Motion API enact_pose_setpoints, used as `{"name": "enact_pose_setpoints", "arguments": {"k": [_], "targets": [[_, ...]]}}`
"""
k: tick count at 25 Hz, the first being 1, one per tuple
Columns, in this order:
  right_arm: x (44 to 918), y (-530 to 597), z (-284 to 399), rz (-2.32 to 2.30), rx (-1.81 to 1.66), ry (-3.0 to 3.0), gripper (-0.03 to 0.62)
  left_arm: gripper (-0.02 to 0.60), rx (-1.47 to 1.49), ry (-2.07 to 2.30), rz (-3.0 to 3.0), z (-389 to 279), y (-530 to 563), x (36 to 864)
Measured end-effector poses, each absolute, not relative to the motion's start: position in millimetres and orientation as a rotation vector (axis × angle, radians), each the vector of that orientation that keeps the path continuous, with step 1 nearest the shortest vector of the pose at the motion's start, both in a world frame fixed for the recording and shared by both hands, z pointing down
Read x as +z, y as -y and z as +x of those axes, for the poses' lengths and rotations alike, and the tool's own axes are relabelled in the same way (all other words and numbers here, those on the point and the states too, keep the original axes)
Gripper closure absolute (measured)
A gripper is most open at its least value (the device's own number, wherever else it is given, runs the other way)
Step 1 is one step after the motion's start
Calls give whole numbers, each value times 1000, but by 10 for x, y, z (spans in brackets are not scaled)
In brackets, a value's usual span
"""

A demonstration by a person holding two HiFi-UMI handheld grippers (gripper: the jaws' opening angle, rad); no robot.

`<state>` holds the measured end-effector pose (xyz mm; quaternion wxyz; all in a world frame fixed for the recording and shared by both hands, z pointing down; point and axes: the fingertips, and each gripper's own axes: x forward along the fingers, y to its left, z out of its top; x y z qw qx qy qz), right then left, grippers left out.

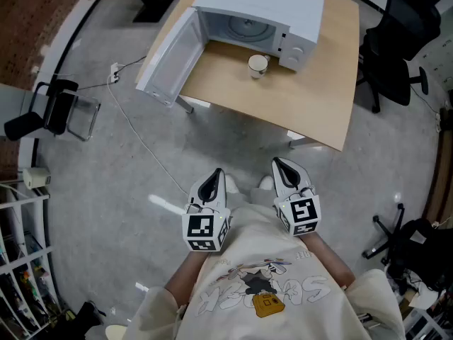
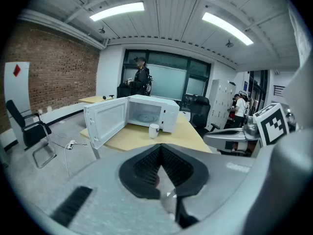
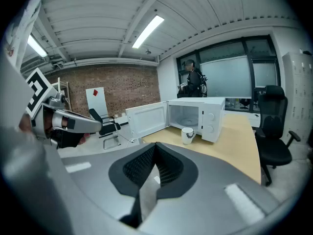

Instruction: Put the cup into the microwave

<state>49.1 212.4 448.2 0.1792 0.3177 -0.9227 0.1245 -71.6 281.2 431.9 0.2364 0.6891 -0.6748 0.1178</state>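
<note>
A white cup (image 1: 257, 65) stands upright on the wooden table (image 1: 325, 98), just in front of the white microwave (image 1: 297, 13). The microwave's door (image 1: 170, 59) hangs wide open to the left, and its chamber is empty. Both grippers are held close to the person's body, well short of the table and over the grey floor. My left gripper (image 1: 214, 174) has its jaws together with nothing between them. The right gripper (image 1: 279, 163) is also shut and empty. The left gripper view shows the cup (image 2: 154, 130) far ahead of the left gripper (image 2: 160, 148). In the right gripper view the cup (image 3: 188, 135) lies beyond the right gripper (image 3: 155, 147).
A black office chair (image 1: 389, 55) stands right of the table. Another chair (image 1: 60, 108) sits on the floor at the left. A white cable (image 1: 134, 129) runs from the table across the floor. A person (image 2: 141, 80) stands behind the table, and shelving (image 1: 21, 246) lines the left edge.
</note>
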Motion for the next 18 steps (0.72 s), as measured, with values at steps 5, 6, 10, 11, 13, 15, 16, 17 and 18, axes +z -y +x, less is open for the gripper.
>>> {"name": "enact_pose_setpoints", "arguments": {"k": [5, 6, 10, 11, 13, 15, 16, 17, 18], "targets": [[4523, -2157, 526, 909, 351, 2577, 589, 580, 304, 1829, 1907, -707, -2798, 4309], [4520, -2154, 520, 912, 350, 2575, 589, 580, 299, 1822, 1907, -713, -2791, 4316], [4507, -2160, 481, 916, 345, 2565, 589, 580, 284, 1807, 1905, -752, -2776, 4318], [4510, -2163, 473, 919, 345, 2561, 589, 580, 282, 1804, 1906, -766, -2772, 4317], [4507, -2160, 456, 931, 353, 2561, 589, 580, 279, 1794, 1909, -793, -2758, 4323], [4474, -2138, 436, 954, 377, 2581, 588, 580, 276, 1779, 1919, -818, -2730, 4330], [4452, -2119, 427, 971, 394, 2592, 588, 580, 275, 1771, 1926, -830, -2716, 4332], [4432, -2095, 421, 990, 411, 2601, 588, 580, 277, 1764, 1932, -846, -2703, 4333], [4418, -2069, 416, 1009, 428, 2605, 588, 580, 280, 1757, 1938, -866, -2692, 4334]]}}
